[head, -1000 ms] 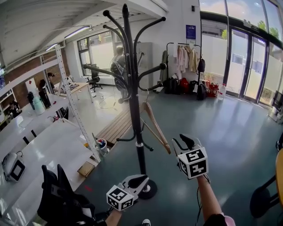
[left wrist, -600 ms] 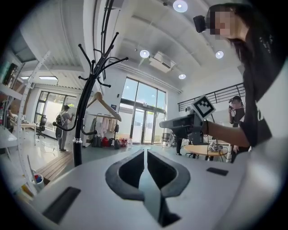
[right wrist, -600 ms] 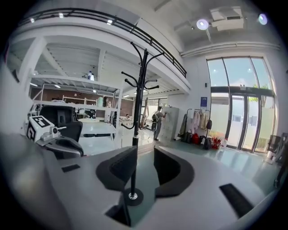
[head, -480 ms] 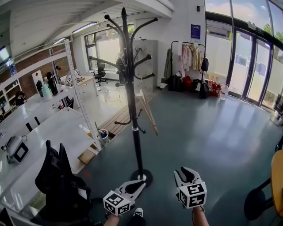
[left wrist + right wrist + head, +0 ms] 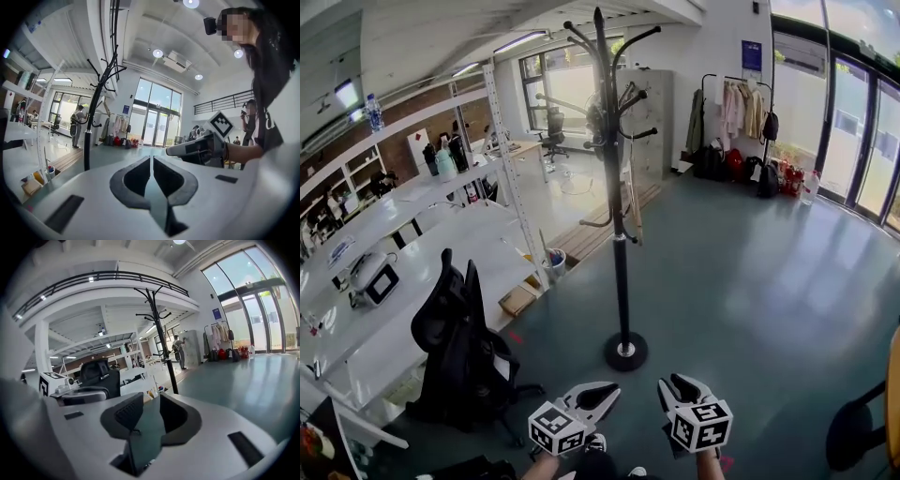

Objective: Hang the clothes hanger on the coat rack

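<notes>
While the hanger (image 5: 630, 199) hangs on the far rack (image 5: 621, 281), your left gripper (image 5: 609, 390) sits closed and empty and your right gripper (image 5: 676, 386) has its jaws parted, both near you.

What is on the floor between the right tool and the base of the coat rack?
Nothing. The head view shows only bare floor between the right tool and the base of the coat rack.

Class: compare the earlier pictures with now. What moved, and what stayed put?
The right gripper has dropped from beside the wooden hanger and drawn back, low beside the left gripper; both are farther from the coat rack. Nothing was grasped or released. The hanger stays on the rack; right jaws stay open, left jaws together.
</notes>
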`<state>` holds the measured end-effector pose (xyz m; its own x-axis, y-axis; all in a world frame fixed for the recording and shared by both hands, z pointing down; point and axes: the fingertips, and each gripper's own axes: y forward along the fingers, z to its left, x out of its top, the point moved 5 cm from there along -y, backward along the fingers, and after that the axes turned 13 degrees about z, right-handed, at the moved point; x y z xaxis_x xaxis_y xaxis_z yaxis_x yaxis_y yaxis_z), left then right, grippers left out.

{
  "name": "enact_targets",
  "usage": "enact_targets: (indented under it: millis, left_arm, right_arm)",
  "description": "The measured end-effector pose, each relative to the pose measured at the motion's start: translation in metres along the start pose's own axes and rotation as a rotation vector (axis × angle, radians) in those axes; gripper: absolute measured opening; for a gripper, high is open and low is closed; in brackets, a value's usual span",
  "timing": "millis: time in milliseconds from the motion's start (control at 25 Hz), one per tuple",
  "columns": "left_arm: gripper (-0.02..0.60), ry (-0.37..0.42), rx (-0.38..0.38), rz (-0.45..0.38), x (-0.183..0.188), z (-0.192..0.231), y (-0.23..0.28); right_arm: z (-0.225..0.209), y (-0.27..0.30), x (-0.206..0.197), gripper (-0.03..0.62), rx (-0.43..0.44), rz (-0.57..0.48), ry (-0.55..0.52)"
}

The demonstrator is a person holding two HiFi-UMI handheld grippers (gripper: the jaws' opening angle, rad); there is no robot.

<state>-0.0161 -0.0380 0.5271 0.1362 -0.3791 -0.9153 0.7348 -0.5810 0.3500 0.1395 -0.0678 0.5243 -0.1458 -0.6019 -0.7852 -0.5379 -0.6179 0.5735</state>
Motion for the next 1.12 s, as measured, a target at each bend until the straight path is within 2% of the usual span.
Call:
enact_targets:
  millis: [120, 320, 560, 760, 1120]
  left_arm:
    - [0.017, -0.004, 0.011, -0.009, 0.000, -0.001, -0.012]
    - [0.017, -0.005, 0.002, -0.021, -0.008, -0.004, -0.024]
    - [0.017, 0.022, -0.002, -0.025, -0.021, 0.004, -0.062]
    - [0.017, 0.029, -0.018, -0.010, -0.033, 0.040, -0.107]
    - [0.017, 0.032, -0.108, 0.010, -0.046, 0.062, -0.141]
  right_arm:
    - [0.022, 0.002, -0.005, 0.117, 0.042, 0.005, 0.015]
    - [0.053, 0.001, -0.016, 0.103, 0.056, 0.008, 0.009]
    - [0.090, -0.001, -0.024, 0.082, 0.022, -0.012, 0.043]
    - [0.139, 0.024, -0.025, 0.052, -0.008, -0.025, 0.078]
    - [0.191, 0.046, -0.034, 0.020, -0.073, -0.031, 0.111]
